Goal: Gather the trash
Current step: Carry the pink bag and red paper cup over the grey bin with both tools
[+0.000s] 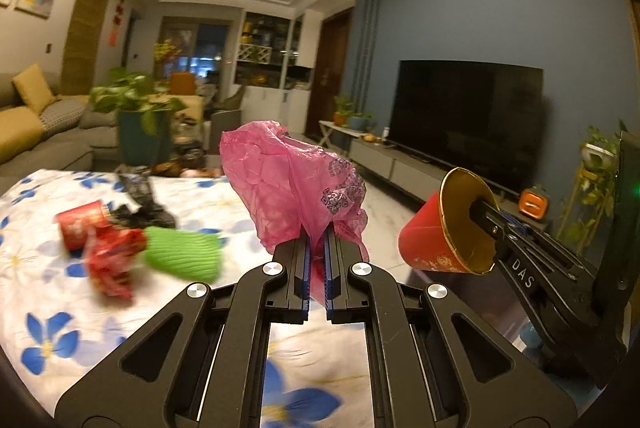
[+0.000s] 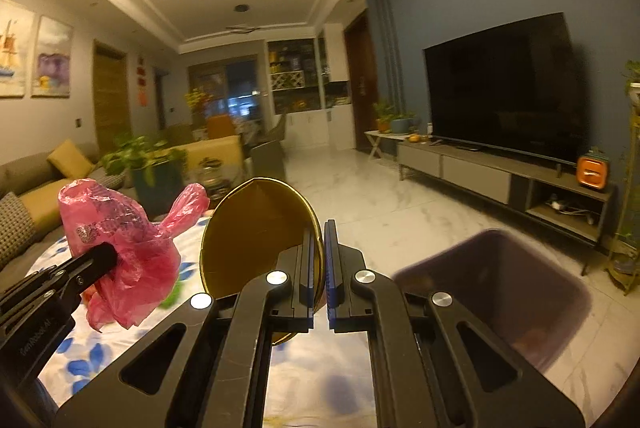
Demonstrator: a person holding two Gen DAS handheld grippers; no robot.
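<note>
Above the floral table, both claws are raised level — left claw pinching pink bag, right claw pinching red cup's rim.

Bin blurred by the table's right edge, red wrapper smeared, cup base hidden.

Crumpled pink plastic bag and tilted, gold-lined red paper cup held aloft.

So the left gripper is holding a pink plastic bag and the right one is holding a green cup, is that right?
Not quite: the cup in the right gripper is red outside and gold inside, as the left wrist view shows. The left gripper does hold the pink plastic bag.
</note>
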